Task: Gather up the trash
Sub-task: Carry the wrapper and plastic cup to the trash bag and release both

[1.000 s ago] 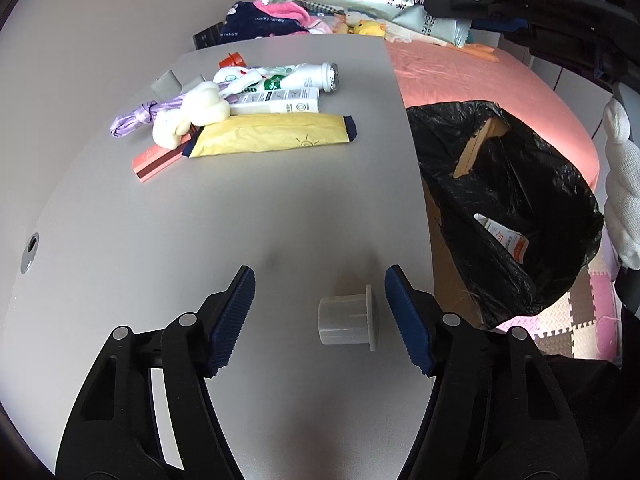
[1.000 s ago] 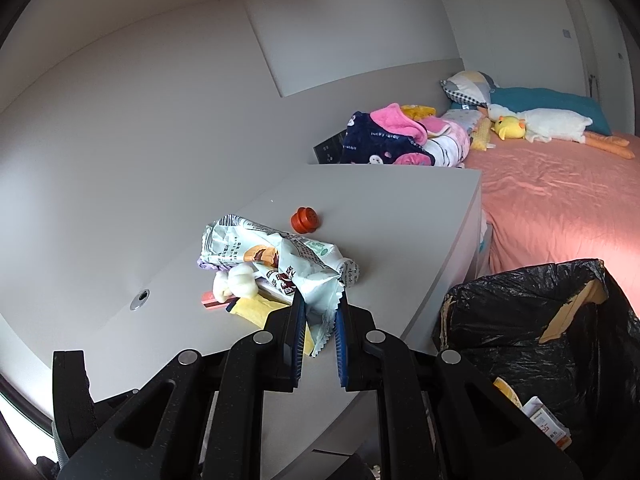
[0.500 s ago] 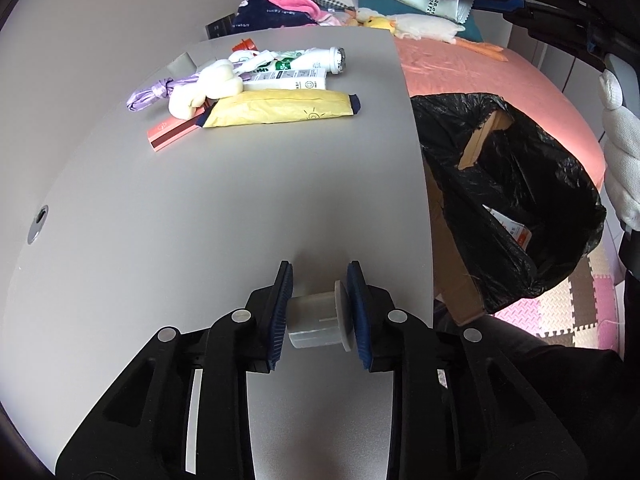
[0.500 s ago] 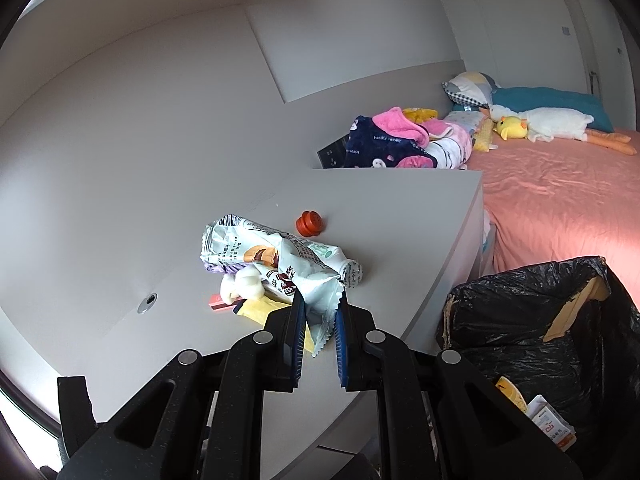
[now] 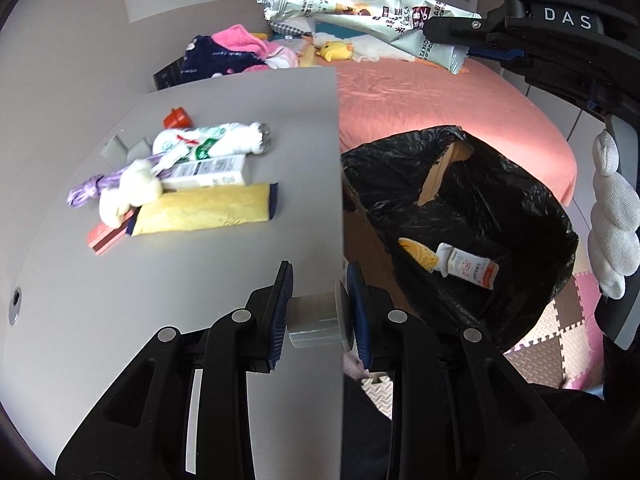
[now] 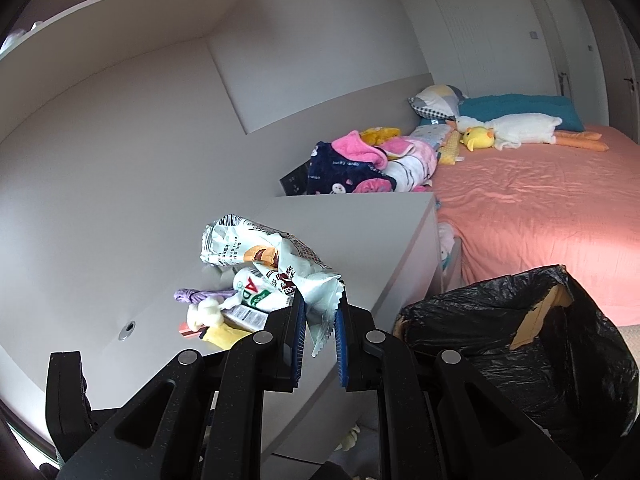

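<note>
My left gripper is shut on a small clear plastic cup, held at the right edge of the grey desk, beside the black trash bag. My right gripper is shut on a white snack wrapper and holds it in the air left of the bag; the wrapper also shows at the top of the left wrist view. The bag holds a small sachet and an orange piece.
A pile of trash lies on the desk: a yellow packet, a white tube, a white box, a purple bag, a red cap. A pink bed with toys lies behind.
My left gripper closed on the plastic cup, lifted it and carried it right to the desk edge near the bag. My right gripper kept hold of the wrapper and shifted a little.
</note>
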`<action>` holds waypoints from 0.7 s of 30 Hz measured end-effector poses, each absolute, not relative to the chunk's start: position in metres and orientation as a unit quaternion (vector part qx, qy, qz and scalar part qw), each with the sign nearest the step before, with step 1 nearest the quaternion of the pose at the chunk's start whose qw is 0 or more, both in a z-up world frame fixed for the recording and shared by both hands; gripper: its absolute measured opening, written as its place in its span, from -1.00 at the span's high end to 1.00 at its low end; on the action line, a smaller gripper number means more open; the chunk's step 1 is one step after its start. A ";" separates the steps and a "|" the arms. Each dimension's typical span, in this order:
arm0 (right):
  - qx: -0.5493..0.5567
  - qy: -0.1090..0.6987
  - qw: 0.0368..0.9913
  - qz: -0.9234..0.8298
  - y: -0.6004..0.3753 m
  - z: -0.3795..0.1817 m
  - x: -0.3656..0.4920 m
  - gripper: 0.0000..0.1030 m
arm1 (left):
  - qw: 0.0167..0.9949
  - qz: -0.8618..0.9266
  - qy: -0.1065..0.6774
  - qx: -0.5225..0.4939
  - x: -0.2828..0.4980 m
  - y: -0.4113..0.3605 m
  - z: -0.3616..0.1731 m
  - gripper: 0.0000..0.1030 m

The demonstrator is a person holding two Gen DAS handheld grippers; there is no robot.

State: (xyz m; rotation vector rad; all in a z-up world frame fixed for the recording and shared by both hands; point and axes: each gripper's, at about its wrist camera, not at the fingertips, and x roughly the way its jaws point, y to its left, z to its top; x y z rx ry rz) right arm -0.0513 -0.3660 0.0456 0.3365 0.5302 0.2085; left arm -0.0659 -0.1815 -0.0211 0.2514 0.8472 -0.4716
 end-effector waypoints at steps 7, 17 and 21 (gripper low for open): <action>0.181 0.258 0.947 0.054 -0.409 0.041 -0.056 0.72 | 0.865 -0.281 0.396 0.124 -0.056 -0.233 -0.020 0.46; 0.191 0.253 0.948 -0.020 -0.463 0.036 -0.070 0.72 | 0.841 -0.351 0.391 0.131 -0.054 -0.294 -0.024 0.46; 0.191 0.252 0.947 -0.049 -0.481 0.033 -0.077 0.72 | 0.830 -0.373 0.392 0.135 -0.054 -0.312 -0.026 0.46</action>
